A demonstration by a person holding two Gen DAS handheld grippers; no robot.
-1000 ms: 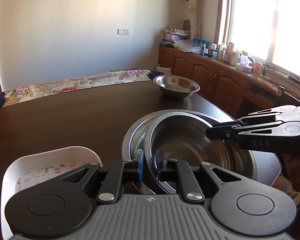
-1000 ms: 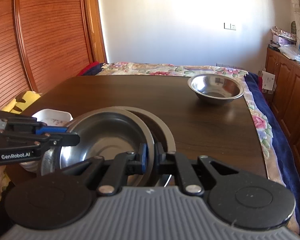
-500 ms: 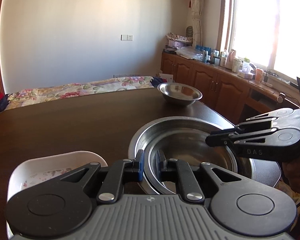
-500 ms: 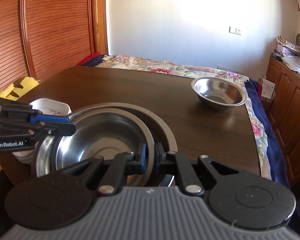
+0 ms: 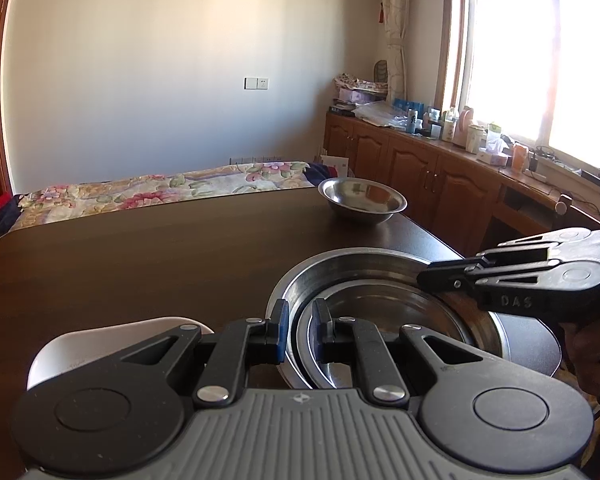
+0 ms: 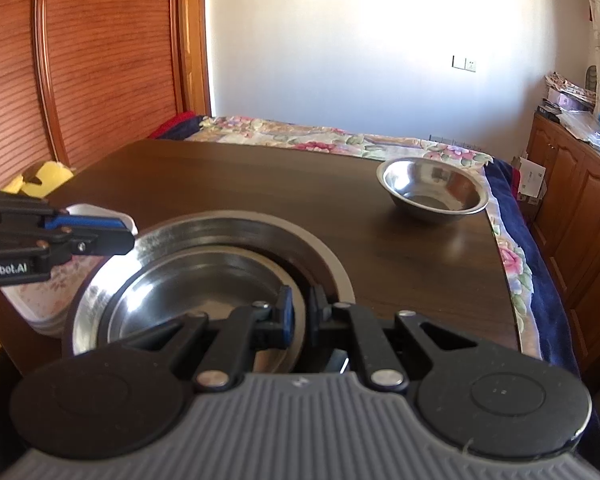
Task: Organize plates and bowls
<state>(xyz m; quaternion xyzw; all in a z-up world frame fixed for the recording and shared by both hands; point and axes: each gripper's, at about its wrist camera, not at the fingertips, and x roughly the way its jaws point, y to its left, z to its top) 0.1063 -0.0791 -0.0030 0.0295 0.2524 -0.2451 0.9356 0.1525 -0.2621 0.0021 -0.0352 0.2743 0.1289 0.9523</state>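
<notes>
Premises: a lived-in home bedroom. Evidence: bed with floral bedspread [image 5: 160, 190] beyond the counter's [image 5: 140, 264] far edge, curtained window [image 5: 540, 60], wooden cabinets [image 5: 420, 176] crowded with household bottles, louvred wooden doors [image 6: 100, 60].

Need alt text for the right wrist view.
The right gripper and left gripper clamp opposite rims of a steel bowl nested in a larger steel basin on a dark wooden table; a second steel bowl sits beyond.

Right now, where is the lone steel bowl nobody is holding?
The lone steel bowl sits near the table's far right corner in both views, beyond the nested bowls, beside the floral bedspread.
</notes>
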